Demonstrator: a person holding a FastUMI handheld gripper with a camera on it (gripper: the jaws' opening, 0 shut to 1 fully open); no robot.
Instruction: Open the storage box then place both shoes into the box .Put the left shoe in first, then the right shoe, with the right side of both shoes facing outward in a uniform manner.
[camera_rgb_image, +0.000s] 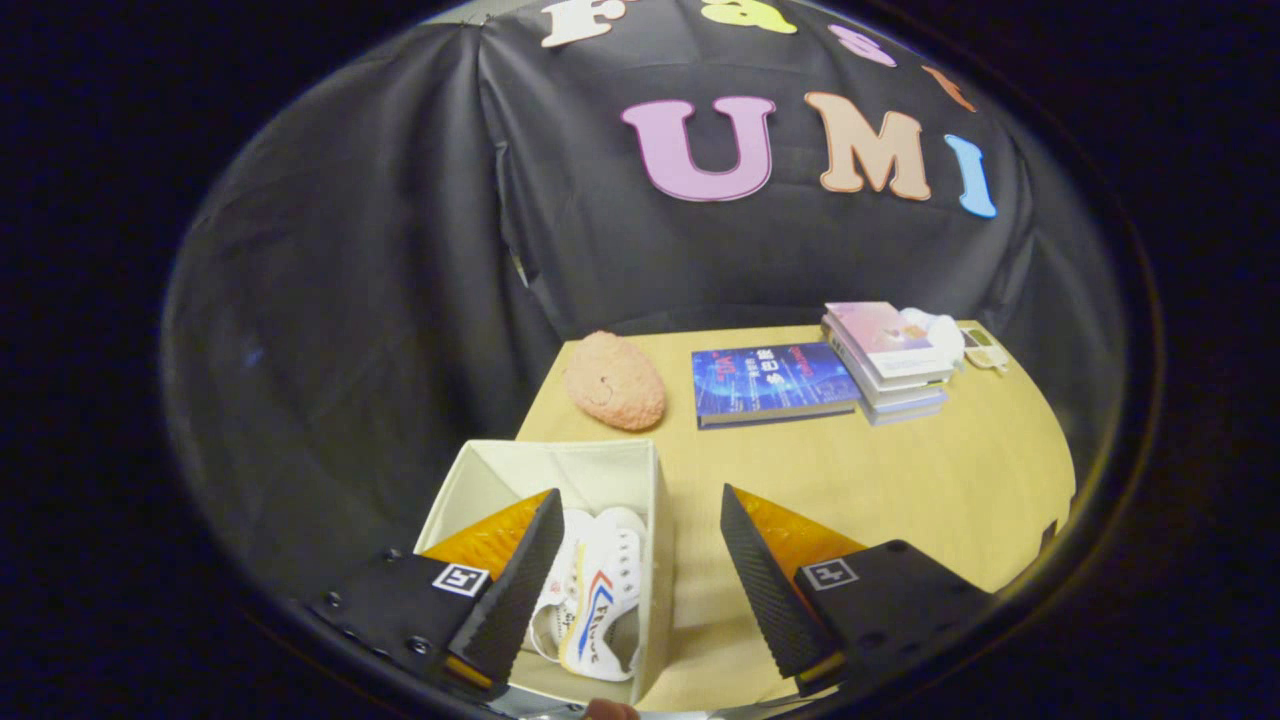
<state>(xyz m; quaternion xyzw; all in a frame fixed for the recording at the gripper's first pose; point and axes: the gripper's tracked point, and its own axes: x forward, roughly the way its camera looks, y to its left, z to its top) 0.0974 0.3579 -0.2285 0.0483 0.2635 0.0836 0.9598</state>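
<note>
Fingers spread wide with nothing between them as we hover our gripper above the open storage box; two white shoes sit inside; three books wait beyond.

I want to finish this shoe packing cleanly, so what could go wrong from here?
The open gripper hangs above the white fabric storage box, where white canvas shoes with red and blue stripes already lie.

1. A finger coming down could catch the box's soft near wall and tip it.
2. The shoes lie close together, so whether their right sides both face outward cannot be told; check it.
</note>
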